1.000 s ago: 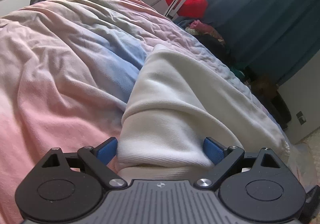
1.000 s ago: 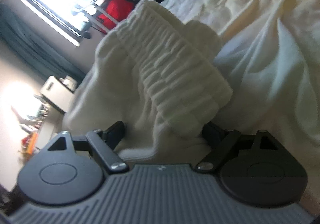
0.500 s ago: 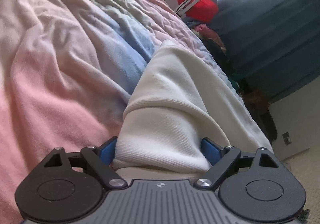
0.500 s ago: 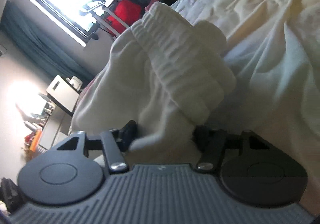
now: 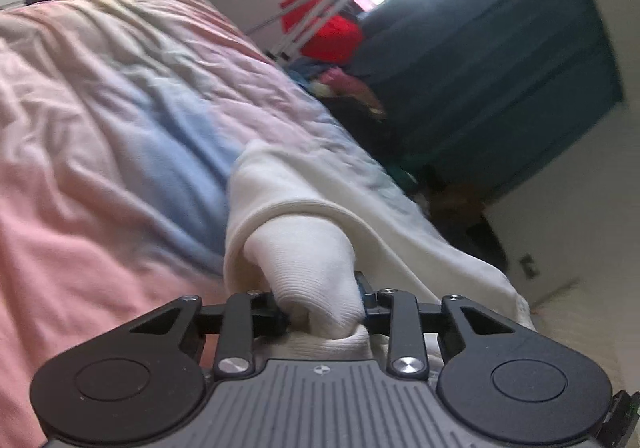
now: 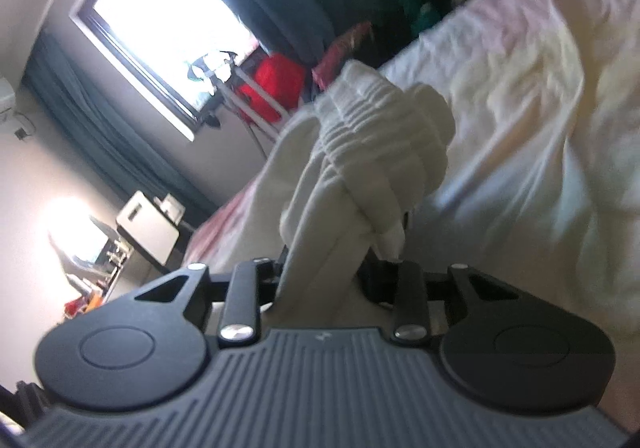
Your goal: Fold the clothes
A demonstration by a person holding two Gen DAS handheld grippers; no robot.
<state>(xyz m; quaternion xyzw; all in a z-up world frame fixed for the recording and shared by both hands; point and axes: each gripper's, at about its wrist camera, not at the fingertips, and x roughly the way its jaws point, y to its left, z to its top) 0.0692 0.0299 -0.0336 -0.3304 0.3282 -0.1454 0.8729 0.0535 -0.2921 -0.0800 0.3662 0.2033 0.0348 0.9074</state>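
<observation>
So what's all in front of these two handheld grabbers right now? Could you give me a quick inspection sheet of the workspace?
Surface: bed with a rumpled pink and blue bedspread.
Job's things: one white garment, its ribbed band bunched up.
Clutter: a pile of clothes beside the bed.
Grippers: left gripper shut on the white garment; right gripper shut on it too.
Cables: nothing seen.
Surroundings: bright window, dark curtains, red item on a metal rack, lit desk.

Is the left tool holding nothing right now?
No, the left tool is shut on a bunched fold of the white garment above the pink and blue bedspread.
</observation>
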